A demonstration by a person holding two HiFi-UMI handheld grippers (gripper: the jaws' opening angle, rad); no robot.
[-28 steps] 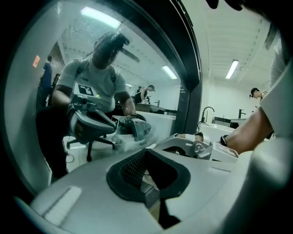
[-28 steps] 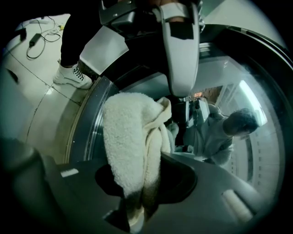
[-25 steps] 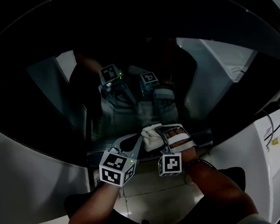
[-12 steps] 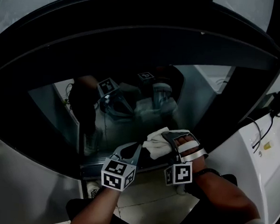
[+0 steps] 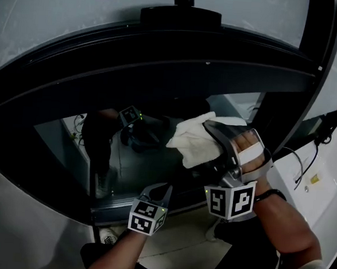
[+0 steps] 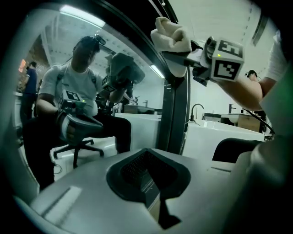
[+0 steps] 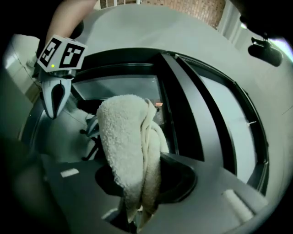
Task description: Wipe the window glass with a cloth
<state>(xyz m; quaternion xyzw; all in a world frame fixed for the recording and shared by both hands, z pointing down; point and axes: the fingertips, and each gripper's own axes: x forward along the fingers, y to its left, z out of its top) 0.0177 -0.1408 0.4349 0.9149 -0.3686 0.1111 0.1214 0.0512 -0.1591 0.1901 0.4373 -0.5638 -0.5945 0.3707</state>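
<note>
The dark window glass of a car door reflects me and both grippers. In the head view my right gripper is shut on a folded white cloth, which it holds up against the glass right of centre. The right gripper view shows the cloth bunched between the jaws, in front of the glass. My left gripper is shut on nothing, low by the window's bottom edge, below and left of the cloth. From the left gripper view, the cloth is high above its jaws.
A thick black window frame arches over the glass, with a dark pillar to the right. White bodywork with cables lies further right. Tiled floor shows below. A black fitting juts out at upper right.
My right gripper has lifted the cloth from near the window's bottom edge up the glass. The left gripper stayed low. The head view has tilted upward.
</note>
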